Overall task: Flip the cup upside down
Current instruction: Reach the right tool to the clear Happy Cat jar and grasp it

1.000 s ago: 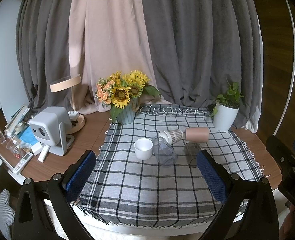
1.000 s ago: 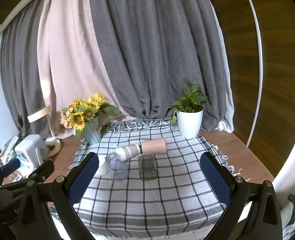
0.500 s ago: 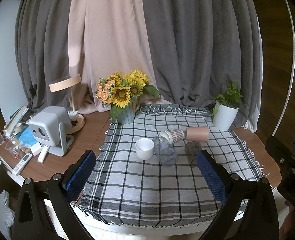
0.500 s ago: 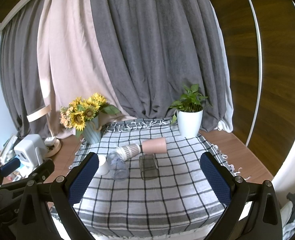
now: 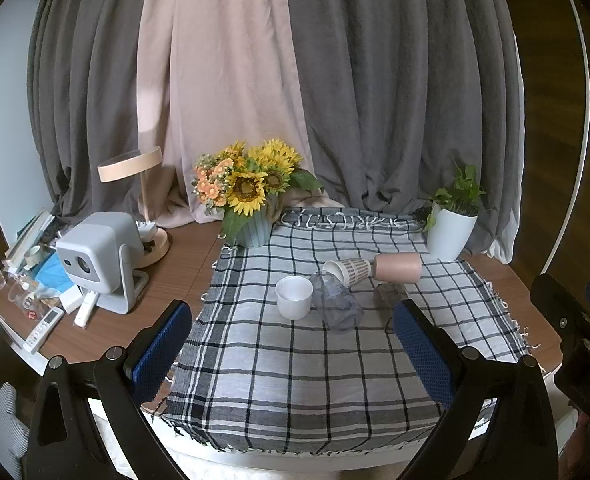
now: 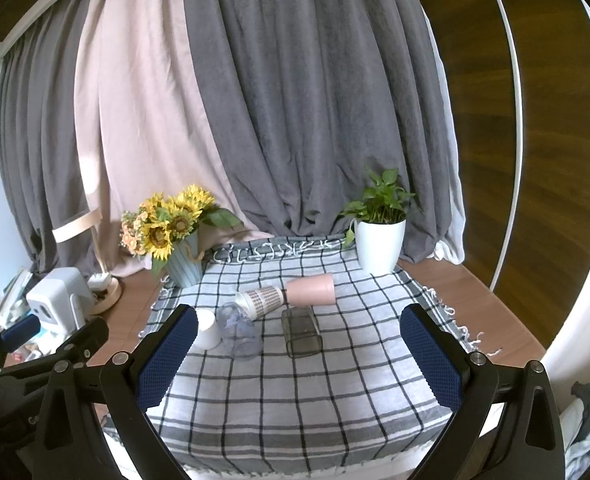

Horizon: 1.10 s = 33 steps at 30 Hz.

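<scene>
Heavy grey and pale pink curtains (image 5: 255, 80) hang in deep folds behind a round wooden table (image 5: 191, 252). Across the table lies a woven checked cloth (image 5: 295, 368), grey and white with dark lines and fringed ends.

At the back left of the cloth stands a ribbed blue-green vase of sunflowers (image 5: 251, 192); at the back right, a smooth white pot with a leafy plant (image 6: 379, 236). Left of the cloth sit a boxy grey projector (image 5: 95, 256) and a lamp with a flat round wooden shade (image 5: 131, 164).

Five cups cluster mid-cloth. A matte pink cup (image 6: 311, 289) lies on its side, its end meeting a paper cup with a brown dotted pattern (image 6: 261, 299), also tipped over. In front of those, a clear rounded glass (image 6: 239, 330) lies on its side, a smoky square-sided tumbler (image 6: 301, 332) lies with its mouth toward the camera, and a small white cup (image 5: 293, 297) stands upright, mouth up, just left of the clear glass.

The left gripper (image 5: 293, 344) is spread wide, its blue textured pads (image 5: 161, 348) empty, above the near cloth; the white cup sits ahead, between the fingers' lines and well apart from them. The right gripper (image 6: 299, 354) is likewise spread and empty, with the smoky tumbler straight ahead.
</scene>
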### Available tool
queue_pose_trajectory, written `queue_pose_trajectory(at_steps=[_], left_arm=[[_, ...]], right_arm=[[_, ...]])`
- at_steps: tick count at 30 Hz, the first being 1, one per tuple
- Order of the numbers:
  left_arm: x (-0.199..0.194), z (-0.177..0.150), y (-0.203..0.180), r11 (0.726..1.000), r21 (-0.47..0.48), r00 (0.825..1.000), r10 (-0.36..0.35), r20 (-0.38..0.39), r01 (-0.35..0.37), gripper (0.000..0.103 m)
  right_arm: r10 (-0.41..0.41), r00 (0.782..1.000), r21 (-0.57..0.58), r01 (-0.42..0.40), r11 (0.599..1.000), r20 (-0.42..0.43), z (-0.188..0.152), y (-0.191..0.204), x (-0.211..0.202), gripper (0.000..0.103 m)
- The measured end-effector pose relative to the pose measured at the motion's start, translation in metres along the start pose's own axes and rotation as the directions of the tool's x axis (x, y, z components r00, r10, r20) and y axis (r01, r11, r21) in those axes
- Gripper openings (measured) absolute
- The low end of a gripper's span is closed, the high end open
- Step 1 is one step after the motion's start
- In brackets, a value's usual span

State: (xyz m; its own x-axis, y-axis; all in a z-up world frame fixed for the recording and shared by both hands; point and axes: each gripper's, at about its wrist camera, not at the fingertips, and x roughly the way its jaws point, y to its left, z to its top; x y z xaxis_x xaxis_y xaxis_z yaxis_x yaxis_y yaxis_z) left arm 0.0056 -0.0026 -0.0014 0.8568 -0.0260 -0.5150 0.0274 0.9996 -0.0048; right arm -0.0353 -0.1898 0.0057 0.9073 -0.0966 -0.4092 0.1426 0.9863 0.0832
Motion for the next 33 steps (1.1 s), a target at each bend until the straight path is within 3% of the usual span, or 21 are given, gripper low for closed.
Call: queue_pose_trajectory(at_steps=[6,12,18,26,33], left_arm=[[0.022,-0.011,0.008,1.000,0.008,0.995,0.021,-0.097,-0.020,0.103],[0.063,-0.031,0.020,0.998,0.010,0.967,0.055,-0.249,-0.054,0.103],[0.119,-0.054,0.026,0.994,-0.012,0.909,0.095,-0.406,-0.109,0.103],[0.195,-0.069,0.036,0.971,-0.069,0.816,0.152,-0.558,-0.228,0.103],[0.251,-0.078,0.043,0.941,-0.097,0.734,0.184,-0.654,-0.323,0.103]], right_arm=[[0.009,0.999,0.008,-0.008,1.000,-0.043,-0.005,-0.001,0.011,0.102],[0.031,0.984,0.002,-0.031,1.000,-0.176,-0.021,0.009,0.050,0.102],[0.069,0.958,-0.061,-0.089,0.994,-0.280,-0.033,0.026,0.108,0.102],[0.151,0.893,-0.144,-0.231,0.962,-0.424,-0.040,0.058,0.215,0.102],[0.167,0.830,-0.183,-0.305,0.934,-0.533,-0.049,0.084,0.299,0.100]])
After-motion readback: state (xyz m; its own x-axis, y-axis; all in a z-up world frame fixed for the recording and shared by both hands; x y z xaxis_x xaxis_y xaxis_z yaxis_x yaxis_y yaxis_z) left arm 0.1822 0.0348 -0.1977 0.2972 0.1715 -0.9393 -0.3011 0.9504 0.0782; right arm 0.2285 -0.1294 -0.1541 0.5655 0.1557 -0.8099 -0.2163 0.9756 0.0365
